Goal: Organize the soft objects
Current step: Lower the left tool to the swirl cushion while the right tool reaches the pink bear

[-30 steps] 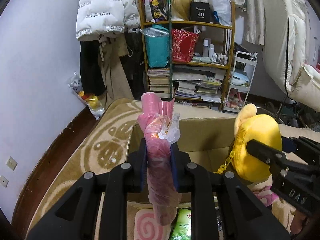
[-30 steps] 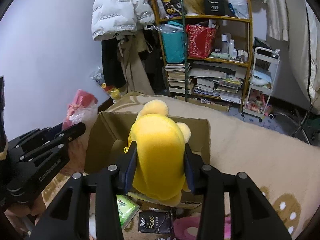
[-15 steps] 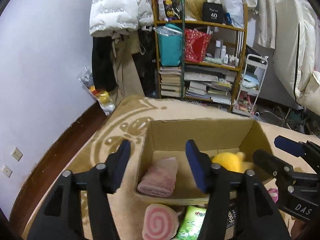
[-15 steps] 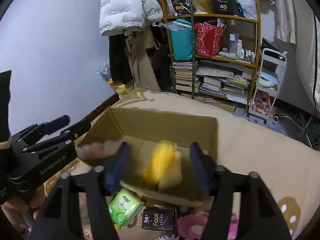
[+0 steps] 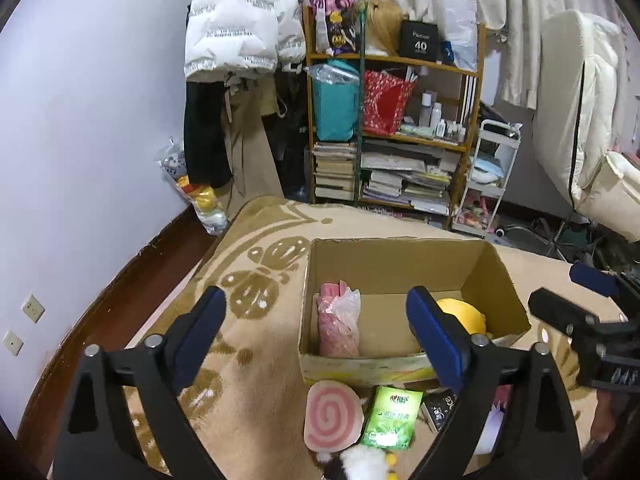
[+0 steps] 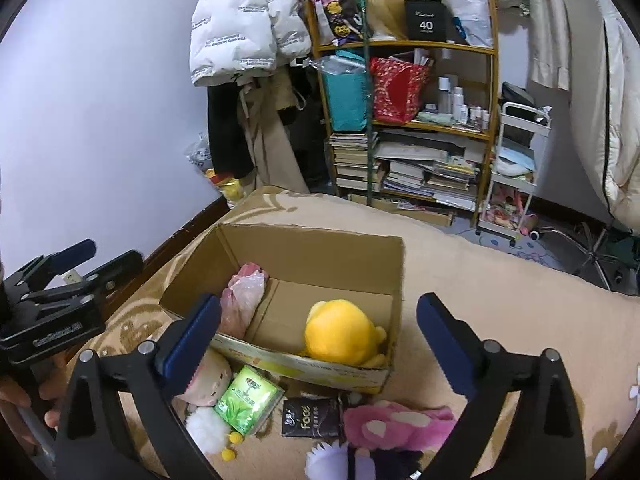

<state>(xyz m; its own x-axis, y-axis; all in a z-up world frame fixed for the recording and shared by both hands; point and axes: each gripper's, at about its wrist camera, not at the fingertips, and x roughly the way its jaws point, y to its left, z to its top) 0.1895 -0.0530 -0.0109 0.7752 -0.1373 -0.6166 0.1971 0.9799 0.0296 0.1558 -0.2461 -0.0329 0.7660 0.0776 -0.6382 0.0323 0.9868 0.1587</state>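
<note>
Fingers of both grippers, left gripper (image 5: 316, 324) and right gripper (image 6: 318, 330), have just sprung wide and empty; your green tissue pack (image 6: 247, 398) lies just below them, before the box (image 6: 320, 240), nearer your left.

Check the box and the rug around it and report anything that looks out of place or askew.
Nothing is damaged or spilled. In the cardboard box the pink bundle lies slumped along the left wall and the yellow plush sits at the near right. Loose on the rug in front: a green tissue pack, a black pack and a pink plush.
</note>
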